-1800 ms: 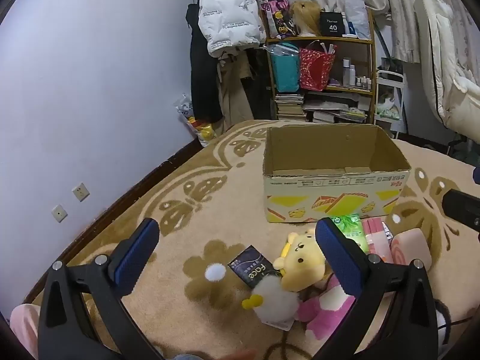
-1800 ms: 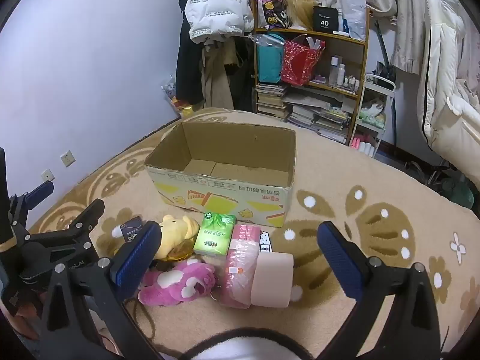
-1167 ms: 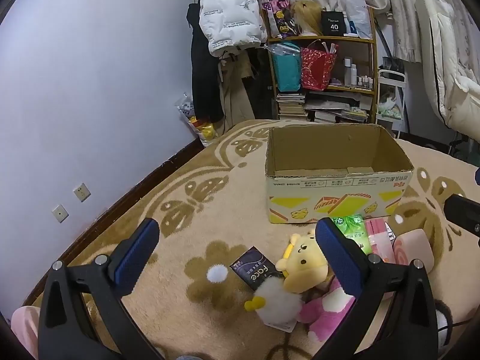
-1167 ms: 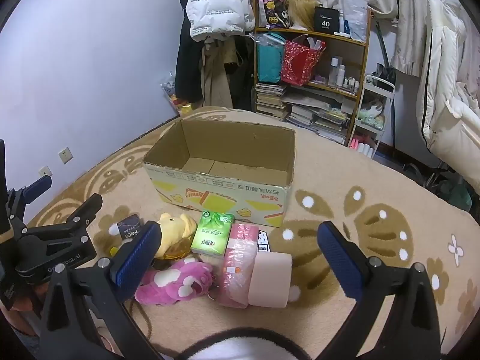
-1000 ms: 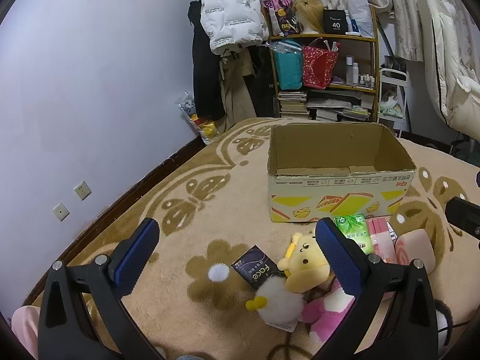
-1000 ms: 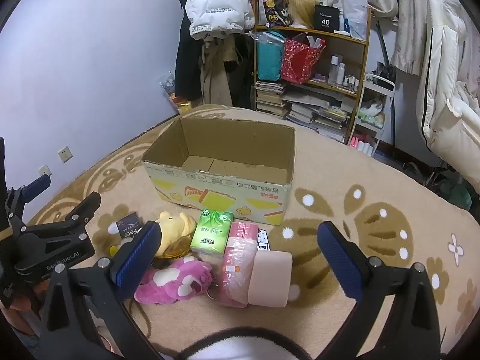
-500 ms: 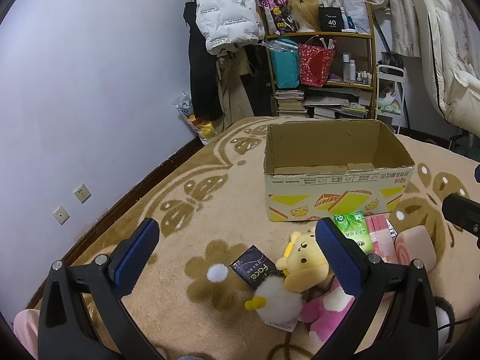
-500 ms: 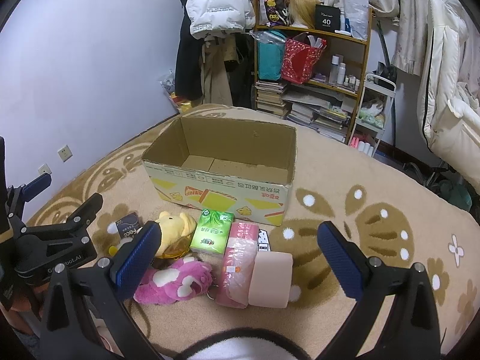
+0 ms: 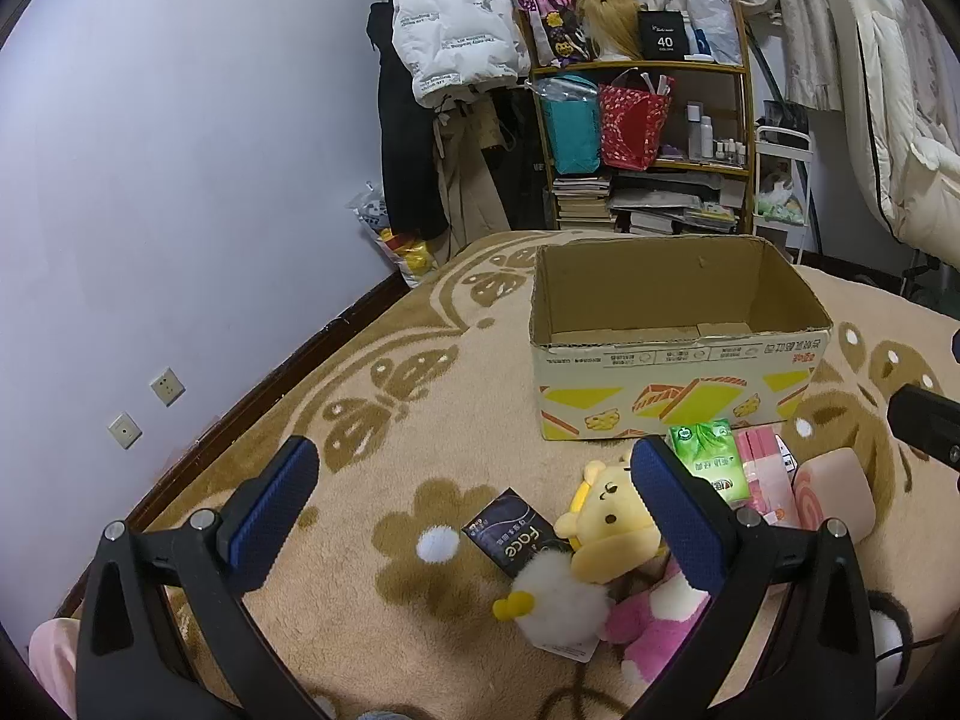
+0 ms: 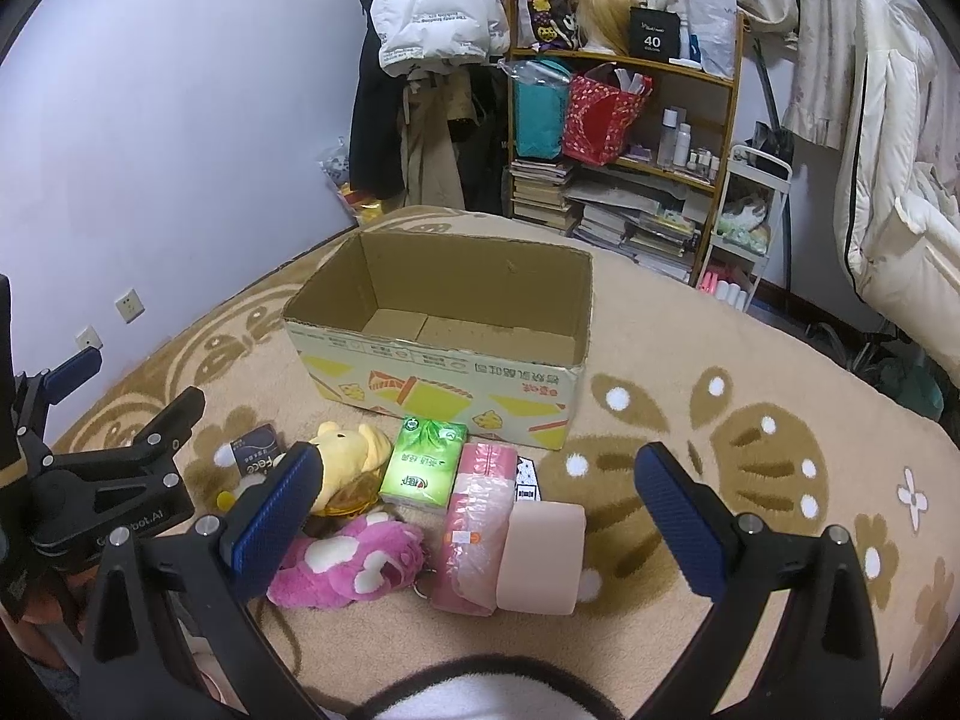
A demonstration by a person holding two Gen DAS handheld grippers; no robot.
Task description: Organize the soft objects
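An open, empty cardboard box [image 9: 678, 354] [image 10: 444, 372] stands on the carpet. In front of it lie a yellow bear plush [image 9: 606, 525] [image 10: 348, 450], a pink bear plush [image 10: 351, 561] [image 9: 654, 624], a white fluffy toy [image 9: 555, 600], a green tissue pack [image 10: 423, 462] [image 9: 711, 462], a pink plastic pack [image 10: 474, 522] and a pink swiss-roll cushion [image 10: 543, 558] [image 9: 834, 492]. My left gripper [image 9: 468, 498] is open and empty above the carpet, left of the pile. My right gripper [image 10: 474, 504] is open and empty, over the pile.
A dark "face" packet [image 9: 513, 531] lies beside the yellow bear. A cluttered shelf [image 10: 624, 138] with bags and books, hanging coats [image 10: 432, 60] and a white cart [image 10: 744, 222] stand behind the box. White bedding [image 10: 900, 210] is at the right. The wall runs along the left.
Both grippers have drifted only slightly; the views shift a little. Nothing was picked up or moved.
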